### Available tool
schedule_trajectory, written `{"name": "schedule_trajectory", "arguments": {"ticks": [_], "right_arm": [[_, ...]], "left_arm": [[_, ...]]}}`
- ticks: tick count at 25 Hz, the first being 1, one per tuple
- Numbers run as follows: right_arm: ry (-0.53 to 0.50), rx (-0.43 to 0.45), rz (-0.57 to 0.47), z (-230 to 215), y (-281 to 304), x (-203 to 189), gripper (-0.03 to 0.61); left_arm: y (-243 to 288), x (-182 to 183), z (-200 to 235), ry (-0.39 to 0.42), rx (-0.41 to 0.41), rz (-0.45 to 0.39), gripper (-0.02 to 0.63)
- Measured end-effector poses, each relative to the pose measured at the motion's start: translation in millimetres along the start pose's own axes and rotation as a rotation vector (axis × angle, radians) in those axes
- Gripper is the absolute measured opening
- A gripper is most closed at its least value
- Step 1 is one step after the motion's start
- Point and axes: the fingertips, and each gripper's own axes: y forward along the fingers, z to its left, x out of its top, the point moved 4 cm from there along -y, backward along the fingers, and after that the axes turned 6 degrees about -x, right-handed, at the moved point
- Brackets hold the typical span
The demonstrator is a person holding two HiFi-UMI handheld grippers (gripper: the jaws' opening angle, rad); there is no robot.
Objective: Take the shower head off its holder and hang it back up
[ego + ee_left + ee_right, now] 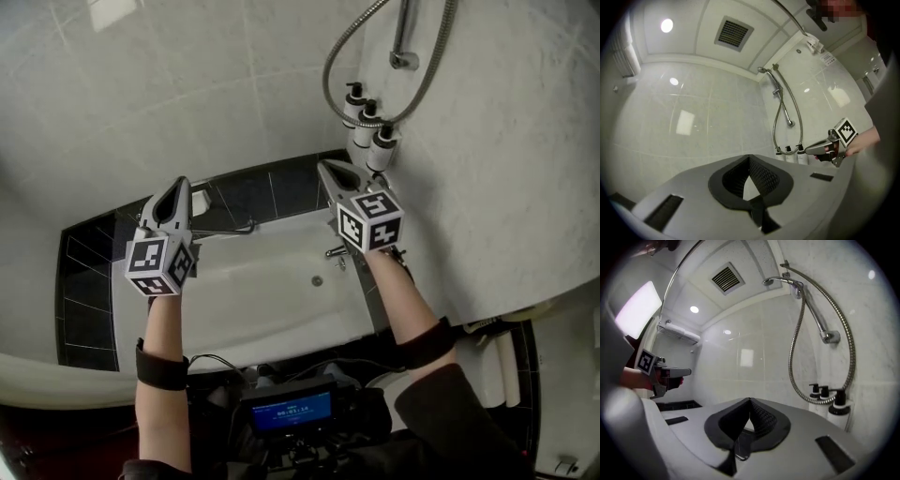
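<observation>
The chrome shower head [771, 281] sits in its holder [798, 287] at the top end of the slanted chrome wall rail [816, 317], high on the pale tiled wall. From it a ribbed metal hose [790, 366] hangs in a long loop. The bottom of the loop passes close to three white pump bottles with black tops [366, 131], which stand in a row at the far right corner of the white bathtub [262, 305]. A band of dark tiles [272, 192] runs along the tub's far edge.

The grey left gripper [178, 186], with its marker cube, is held over the far left part of the tub. Its jaws are pressed together with nothing between them. The grey right gripper [328, 167] is held over the far right edge of the tub, its tip just below the bottles and above the chrome tap [336, 251]. Its jaws are also closed on nothing. The two grippers are well apart, and both are far below the shower head and touch neither hose nor rail.

A small device with a lit blue screen [291, 410] sits at the person's chest.
</observation>
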Motion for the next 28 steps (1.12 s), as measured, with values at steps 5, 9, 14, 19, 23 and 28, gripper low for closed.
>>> {"name": "schedule_trajectory", "arguments": {"ticks": [5, 9, 14, 19, 23, 28], "right_arm": [[0.060, -0.032, 0.103, 1, -24, -64, 0.015], [0.075, -0.036, 0.152, 6, -35, -88, 0.015], [0.054, -0.034, 0.190, 8, -40, -100, 0.014], [0.065, -0.026, 0.204, 8, -40, -106, 0.014], [0.061, -0.005, 0.216, 14, -36, -110, 0.014], [0.058, 0.001, 0.230, 17, -31, -114, 0.014]], "left_arm": [[-30, -49, 1, -0.062, 0.028, 0.076, 0.000], [-50, -84, -3, -0.109, 0.043, 0.124, 0.000], [-62, -105, -8, -0.151, 0.064, 0.149, 0.000], [-68, -114, -7, -0.162, 0.070, 0.165, 0.000], [-68, -116, -3, -0.160, 0.073, 0.169, 0.000], [-72, -122, 1, -0.169, 0.081, 0.180, 0.000]]}}
